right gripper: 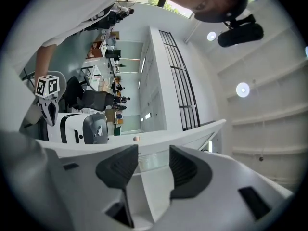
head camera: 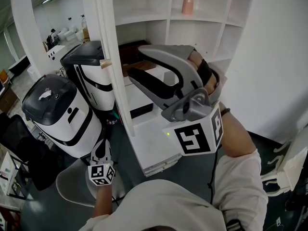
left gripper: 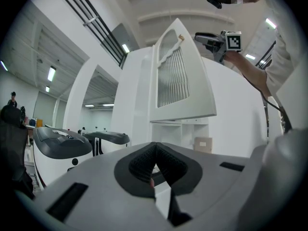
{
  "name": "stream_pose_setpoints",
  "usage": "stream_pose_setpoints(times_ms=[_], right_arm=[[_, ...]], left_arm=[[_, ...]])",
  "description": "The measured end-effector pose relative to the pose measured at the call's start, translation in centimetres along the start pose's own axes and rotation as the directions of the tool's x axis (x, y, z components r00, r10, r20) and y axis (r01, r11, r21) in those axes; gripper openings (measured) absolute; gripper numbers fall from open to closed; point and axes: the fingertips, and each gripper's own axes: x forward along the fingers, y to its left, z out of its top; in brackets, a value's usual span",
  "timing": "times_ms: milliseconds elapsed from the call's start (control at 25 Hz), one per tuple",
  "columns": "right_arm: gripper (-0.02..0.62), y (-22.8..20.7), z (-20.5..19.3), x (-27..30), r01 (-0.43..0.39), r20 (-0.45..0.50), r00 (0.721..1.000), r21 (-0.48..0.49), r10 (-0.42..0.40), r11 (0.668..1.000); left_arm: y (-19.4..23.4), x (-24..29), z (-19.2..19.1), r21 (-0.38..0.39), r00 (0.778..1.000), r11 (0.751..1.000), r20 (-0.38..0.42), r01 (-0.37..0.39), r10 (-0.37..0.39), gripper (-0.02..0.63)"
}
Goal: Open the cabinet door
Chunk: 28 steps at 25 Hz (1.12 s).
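Note:
The white cabinet's door (head camera: 111,57) stands swung out from the shelf unit, edge-on to me in the head view, with a small knob (head camera: 106,64) on it. In the left gripper view the door (left gripper: 180,81) shows its ribbed glass panel and the knob (left gripper: 181,37) near the top. My right gripper (head camera: 137,64) hovers just right of the door edge, jaws apart and empty. The right gripper view looks through the gap of the right gripper (right gripper: 153,153) at the door's edge (right gripper: 192,134) and knob (right gripper: 136,138). My left gripper (head camera: 101,147) hangs low by the floor, its pads (left gripper: 144,162) closed together on nothing.
Two white-and-black machines (head camera: 57,114) (head camera: 91,73) stand left of the open door. A pink vase (head camera: 188,3) sits on an upper shelf. A round white base (head camera: 72,186) lies near the left gripper, and white furniture (head camera: 288,162) stands at the right.

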Motion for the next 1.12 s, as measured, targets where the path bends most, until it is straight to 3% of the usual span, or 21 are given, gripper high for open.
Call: stream_pose_setpoints(times_ms=[640,1120], right_arm=[[0.206,-1.3,-1.5,-2.2,0.013,-0.011,1.000,0.152,-0.012,0.988],[0.193,-1.5,-4.4,-4.3,0.049,-0.067,0.997,0.305,-0.030,0.951]], left_arm=[[-0.5,-0.1,0.3,0.011,1.000,1.000,0.002,0.009,-0.009,-0.002],[-0.9,0.0,0.6,0.016,1.000,1.000,0.006,0.022,-0.022,-0.002]])
